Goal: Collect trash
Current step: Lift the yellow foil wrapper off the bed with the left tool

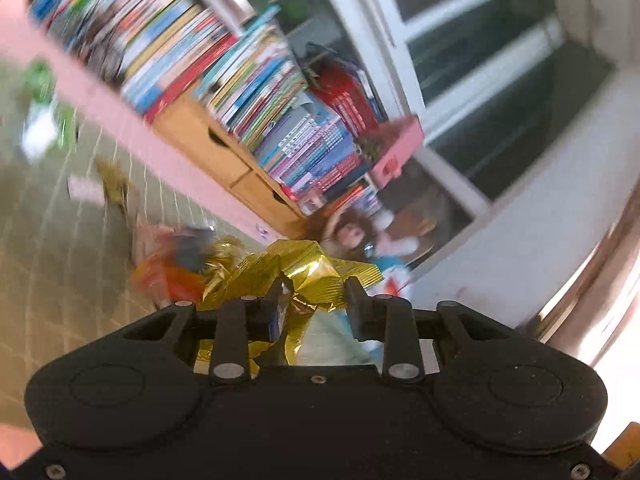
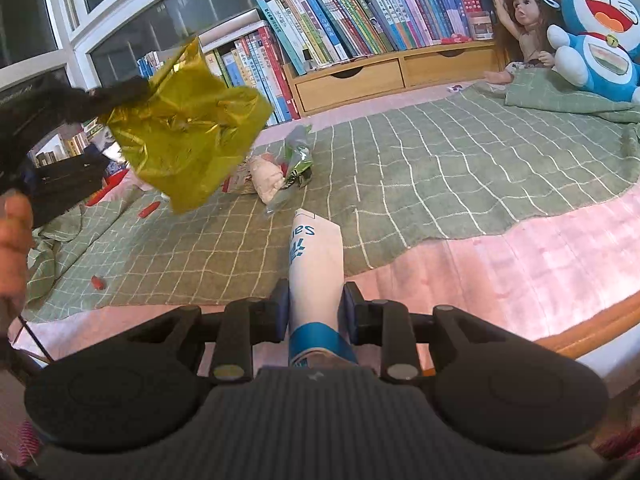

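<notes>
In the blurred, tilted left wrist view, my left gripper is shut on a crumpled gold foil wrapper. The right wrist view shows that wrapper hanging in the air from the left gripper at upper left, above the blanket. My right gripper is shut on a white paper carton with blue print, which points forward over the green checked blanket. Further trash lies on the blanket: a green plastic wrapper, a crumpled pinkish paper and small red scraps.
A low wooden shelf full of books lines the far side under the window. A doll and a blue plush toy sit at the right. The pink sheet ends at a wooden edge. A hand shows at left.
</notes>
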Demonstrator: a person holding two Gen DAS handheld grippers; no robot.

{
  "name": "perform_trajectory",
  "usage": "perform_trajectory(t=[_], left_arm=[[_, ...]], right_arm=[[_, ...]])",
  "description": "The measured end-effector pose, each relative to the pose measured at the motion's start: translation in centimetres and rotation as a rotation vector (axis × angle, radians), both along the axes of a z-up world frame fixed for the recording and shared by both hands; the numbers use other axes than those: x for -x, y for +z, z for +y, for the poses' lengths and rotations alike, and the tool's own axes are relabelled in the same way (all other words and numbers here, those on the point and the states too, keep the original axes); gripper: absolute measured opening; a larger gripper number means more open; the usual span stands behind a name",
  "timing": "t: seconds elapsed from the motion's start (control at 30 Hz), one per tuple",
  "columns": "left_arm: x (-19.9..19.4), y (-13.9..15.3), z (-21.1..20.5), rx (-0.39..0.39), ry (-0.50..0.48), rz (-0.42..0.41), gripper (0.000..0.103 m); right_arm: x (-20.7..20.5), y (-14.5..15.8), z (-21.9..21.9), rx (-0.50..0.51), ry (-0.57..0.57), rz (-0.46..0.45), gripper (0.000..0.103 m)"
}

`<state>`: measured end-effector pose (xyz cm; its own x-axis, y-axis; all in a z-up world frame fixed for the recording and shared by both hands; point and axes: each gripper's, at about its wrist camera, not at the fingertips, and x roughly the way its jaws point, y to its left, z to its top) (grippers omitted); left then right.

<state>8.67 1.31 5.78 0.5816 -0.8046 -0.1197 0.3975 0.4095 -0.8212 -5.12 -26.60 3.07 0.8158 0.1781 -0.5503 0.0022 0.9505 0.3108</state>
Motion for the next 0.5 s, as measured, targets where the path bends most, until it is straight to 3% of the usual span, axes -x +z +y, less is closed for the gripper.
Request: perform_trajectory(t=[0.07,0.2,0.3,0.5], left_arm=[[-0.7,-0.8,0.6,0.068,-0.014,0.043,0.029],[-2.3,-3.3,1.4,0.290,-0.088,0.173,0.029],[-2.0,-3.7,1.2,0.224,-0.060,0.155,0.029],[0.5,-2.0,0.2,0.046,-0.036,0.021,0.029]], right_arm=[[-0.1,0.1,0.2,0.001,0.007,-0.004,0.032],[-0.2,0.1,0.4,0.001,0.015,-0.007,0.032],[-0.3,0.1,0.4,0.000,0.016,-0.007,0.032],[0.1,0.1,0.1,0.003,0.012,0.006,0.032]])
